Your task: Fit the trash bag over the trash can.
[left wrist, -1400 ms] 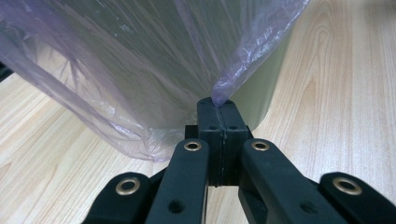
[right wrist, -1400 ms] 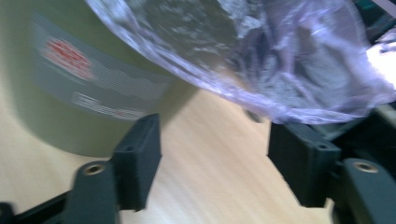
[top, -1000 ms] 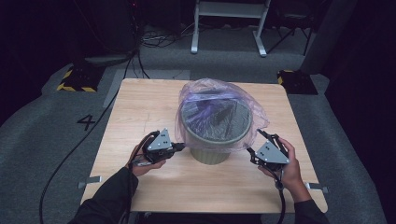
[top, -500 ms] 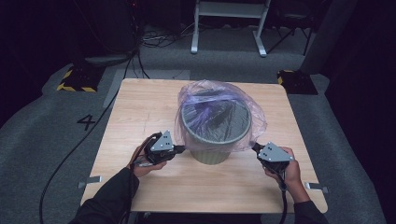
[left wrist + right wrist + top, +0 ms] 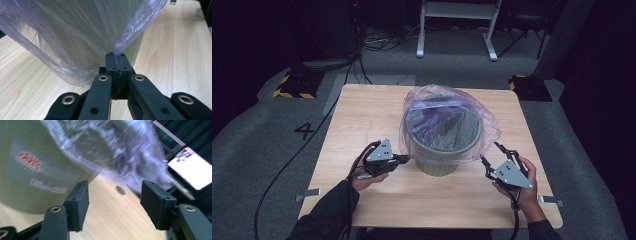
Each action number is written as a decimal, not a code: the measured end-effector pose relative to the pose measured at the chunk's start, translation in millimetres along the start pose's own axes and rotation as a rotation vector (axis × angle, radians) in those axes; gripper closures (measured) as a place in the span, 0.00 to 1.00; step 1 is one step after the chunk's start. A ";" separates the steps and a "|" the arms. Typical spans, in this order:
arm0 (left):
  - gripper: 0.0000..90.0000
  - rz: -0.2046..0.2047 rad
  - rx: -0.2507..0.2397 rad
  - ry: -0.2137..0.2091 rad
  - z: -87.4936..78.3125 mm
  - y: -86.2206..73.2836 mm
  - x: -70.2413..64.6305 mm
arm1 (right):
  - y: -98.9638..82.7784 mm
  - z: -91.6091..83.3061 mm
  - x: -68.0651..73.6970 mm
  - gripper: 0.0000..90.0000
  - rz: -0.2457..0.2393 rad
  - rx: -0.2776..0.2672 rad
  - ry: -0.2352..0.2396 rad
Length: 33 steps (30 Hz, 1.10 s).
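Dark floor and cables ring the pale wooden table point(image 5: 362, 115) where I work, and the grey-green bin point(image 5: 439, 150) stands near its middle, closer to my side. Over it hangs the thin purple bag point(image 5: 447, 102), draped like a loose hood: it covers the mouth and falls down the wall on my side, but it still balloons above the rim rather than lying snug around it.

My left gripper point(image 5: 404, 159) sits just beside the bin's left wall, its jaws pressed together on a fold of the bag's hem; in the left gripper view the plastic point(image 5: 130, 30) rises taut from the closed tips point(image 5: 118, 55). My right gripper point(image 5: 492, 159) hovers near the bin's right side with its jaws spread and nothing between them; they have just been opening. In the right gripper view the bag's edge point(image 5: 117, 147) hangs beyond the pads, untouched, with the bin's labelled wall point(image 5: 37, 170) to one side.

As I judge it, the lining is about halfway: the bag is over the bin and one side is held. What's left is to catch the right hem, draw both sides down evenly, and settle the slack around the rim.
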<state>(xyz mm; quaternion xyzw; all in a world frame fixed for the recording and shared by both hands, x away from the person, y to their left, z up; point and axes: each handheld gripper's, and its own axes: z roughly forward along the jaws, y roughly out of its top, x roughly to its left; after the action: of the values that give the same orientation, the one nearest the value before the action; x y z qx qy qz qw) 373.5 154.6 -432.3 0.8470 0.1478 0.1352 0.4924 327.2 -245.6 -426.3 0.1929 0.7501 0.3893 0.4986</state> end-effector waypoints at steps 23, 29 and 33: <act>1.00 -0.012 0.032 -0.036 -1.2 -8.4 -0.1 | -10.5 16.3 9.0 1.00 -0.102 0.109 0.085; 1.00 -0.023 0.085 -0.023 5.8 -20.5 2.0 | -25.4 12.5 11.6 1.00 -0.073 0.141 0.170; 0.95 -0.022 0.122 0.009 11.7 -25.6 4.7 | -33.7 18.9 17.6 1.00 -0.084 0.178 0.218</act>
<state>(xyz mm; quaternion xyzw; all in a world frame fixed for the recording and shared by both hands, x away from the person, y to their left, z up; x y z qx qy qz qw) 379.3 159.2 -459.8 0.8733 0.1670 0.1243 0.4405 339.9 -247.3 -466.8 0.1613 0.8388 0.3187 0.4108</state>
